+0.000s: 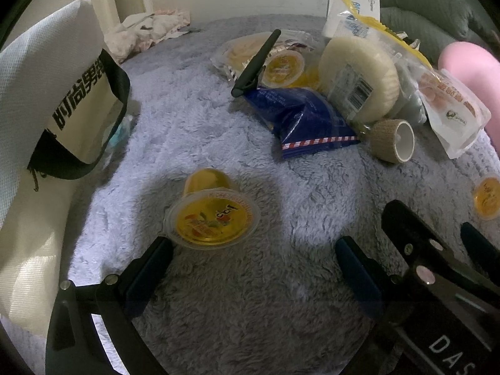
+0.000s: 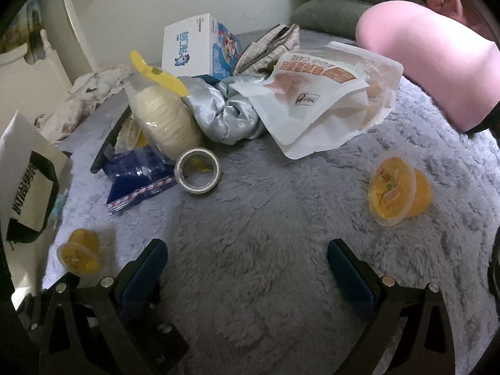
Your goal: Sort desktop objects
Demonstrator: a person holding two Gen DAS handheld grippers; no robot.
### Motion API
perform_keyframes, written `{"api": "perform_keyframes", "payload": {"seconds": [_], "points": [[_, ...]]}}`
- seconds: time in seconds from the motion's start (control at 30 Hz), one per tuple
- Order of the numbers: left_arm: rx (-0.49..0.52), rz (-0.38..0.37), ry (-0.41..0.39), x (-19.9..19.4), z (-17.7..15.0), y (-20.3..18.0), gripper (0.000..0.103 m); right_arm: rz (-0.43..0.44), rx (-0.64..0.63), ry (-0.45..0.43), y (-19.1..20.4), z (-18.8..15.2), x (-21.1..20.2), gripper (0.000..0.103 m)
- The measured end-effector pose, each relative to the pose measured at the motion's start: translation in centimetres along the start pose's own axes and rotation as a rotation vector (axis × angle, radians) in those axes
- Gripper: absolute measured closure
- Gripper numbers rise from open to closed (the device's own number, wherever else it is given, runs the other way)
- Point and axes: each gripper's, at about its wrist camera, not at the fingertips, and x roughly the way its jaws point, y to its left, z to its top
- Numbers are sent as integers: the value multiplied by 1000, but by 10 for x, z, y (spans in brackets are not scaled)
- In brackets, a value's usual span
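On the fluffy grey blanket (image 1: 218, 297), the jelly cup (image 1: 213, 218) lies tipped on its side, right by the left claw (image 1: 254, 250). Both claws are wide open, holding nothing. Slide the left one forward around the cup, then squeeze softly.

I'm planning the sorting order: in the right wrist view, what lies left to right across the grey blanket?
White tote bag with black handles → small orange jelly cup → blue snack packet → white tape roll → white egg-cake pouch → larger orange jelly cup.
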Motion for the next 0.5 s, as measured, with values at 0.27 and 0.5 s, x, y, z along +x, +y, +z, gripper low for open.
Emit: {"api": "perform_keyframes", "payload": {"seconds": [0.27, 0.5], "points": [[-38, -49, 11, 3, 8, 3, 0, 10, -100, 211, 6, 13, 2, 2], [-34, -44, 11, 4, 15, -5, 0, 37, -14, 145, -17, 49, -88, 12]]}}
